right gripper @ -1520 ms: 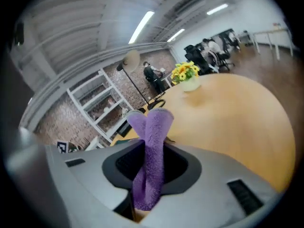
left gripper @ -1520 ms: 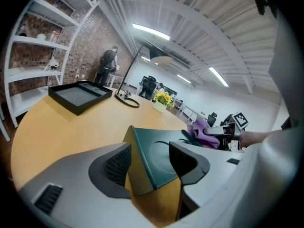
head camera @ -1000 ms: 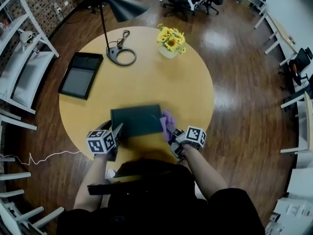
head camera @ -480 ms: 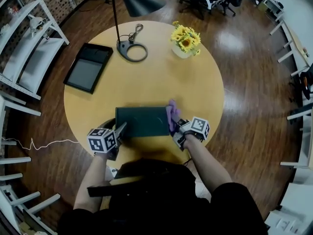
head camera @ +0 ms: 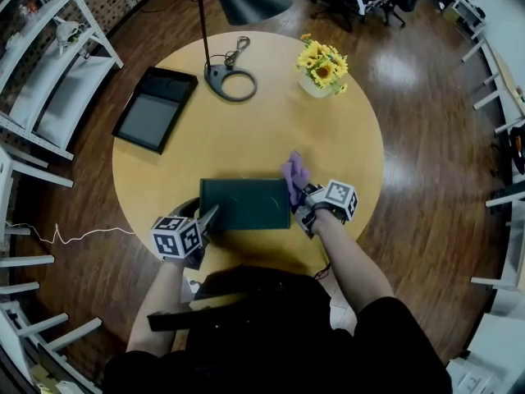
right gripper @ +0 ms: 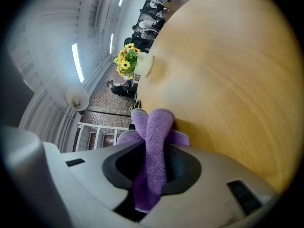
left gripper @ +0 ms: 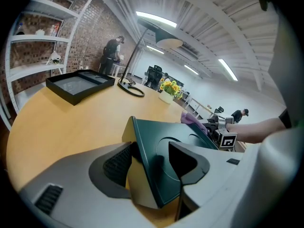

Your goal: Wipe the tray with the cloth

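Bare table (head camera: 254, 142) between green tray (head camera: 246, 205) and lamp base (head camera: 231, 84): wide, passable. Far side blocked by lamp base and flower pot (head camera: 316, 84); far left by black tray (head camera: 156, 109). Green tray's near-left corner clamped in left gripper (head camera: 207, 217); right edge occupied by right gripper (head camera: 300, 197) pinching cloth (head camera: 294, 171). Right part of table bare to the rim.

No lettering, number or brand is legible; only coded square markers (head camera: 175, 236) on the left tool (head camera: 208, 217) and right tool (head camera: 299, 197).
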Action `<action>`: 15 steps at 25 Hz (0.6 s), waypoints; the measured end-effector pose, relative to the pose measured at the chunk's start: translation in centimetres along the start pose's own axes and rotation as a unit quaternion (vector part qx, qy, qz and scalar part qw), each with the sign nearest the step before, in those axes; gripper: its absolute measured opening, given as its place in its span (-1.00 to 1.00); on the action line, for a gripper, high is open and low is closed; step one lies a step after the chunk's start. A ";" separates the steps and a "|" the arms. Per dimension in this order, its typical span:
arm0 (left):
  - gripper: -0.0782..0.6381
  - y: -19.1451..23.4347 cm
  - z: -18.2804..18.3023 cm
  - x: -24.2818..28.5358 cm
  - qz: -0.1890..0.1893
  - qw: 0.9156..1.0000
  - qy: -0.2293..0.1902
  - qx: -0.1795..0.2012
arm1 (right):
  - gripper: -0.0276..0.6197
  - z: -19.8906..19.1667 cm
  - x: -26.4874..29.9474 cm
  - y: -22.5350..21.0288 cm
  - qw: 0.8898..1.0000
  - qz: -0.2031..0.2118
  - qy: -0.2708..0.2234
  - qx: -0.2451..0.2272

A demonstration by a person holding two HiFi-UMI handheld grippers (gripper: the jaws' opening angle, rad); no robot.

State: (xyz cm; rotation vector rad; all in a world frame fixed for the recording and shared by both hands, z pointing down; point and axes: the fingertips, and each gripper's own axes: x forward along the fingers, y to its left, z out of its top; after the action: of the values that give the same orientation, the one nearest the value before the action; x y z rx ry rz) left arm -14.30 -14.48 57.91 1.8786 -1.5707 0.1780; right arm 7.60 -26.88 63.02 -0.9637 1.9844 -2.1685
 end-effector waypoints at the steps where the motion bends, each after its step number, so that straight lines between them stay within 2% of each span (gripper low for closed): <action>1: -0.12 0.0 0.0 0.1 0.000 1.000 -0.001 0.000 | -0.63 0.3 0.2 -0.1 1.000 -0.005 0.002 -0.010; 6: -0.12 0.0 -0.1 -0.1 0.000 1.000 -0.003 -0.001 | -0.63 1.3 1.0 0.3 0.994 -0.035 0.026 -0.100; 10: -0.12 -0.2 -0.3 -0.6 -0.005 1.000 -0.010 -0.003 | -0.63 1.2 -0.5 2.4 0.984 -0.028 0.018 -0.177; 13: -0.12 0.6 0.9 -1.2 -0.009 0.999 -0.036 0.004 | -0.63 0.8 -3.0 2.7 0.983 -0.020 -0.009 -0.182; 15: -0.12 1.4 2.5 -1.0 -0.017 0.999 -0.049 0.016 | -0.63 0.0 -4.8 2.4 0.989 -0.001 -0.035 -0.144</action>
State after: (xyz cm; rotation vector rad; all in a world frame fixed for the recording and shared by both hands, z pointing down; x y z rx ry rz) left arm -16.62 -15.15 56.02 1.9641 -1.6078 0.0987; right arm 10.63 -25.24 58.84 -1.0580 2.3056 -1.8517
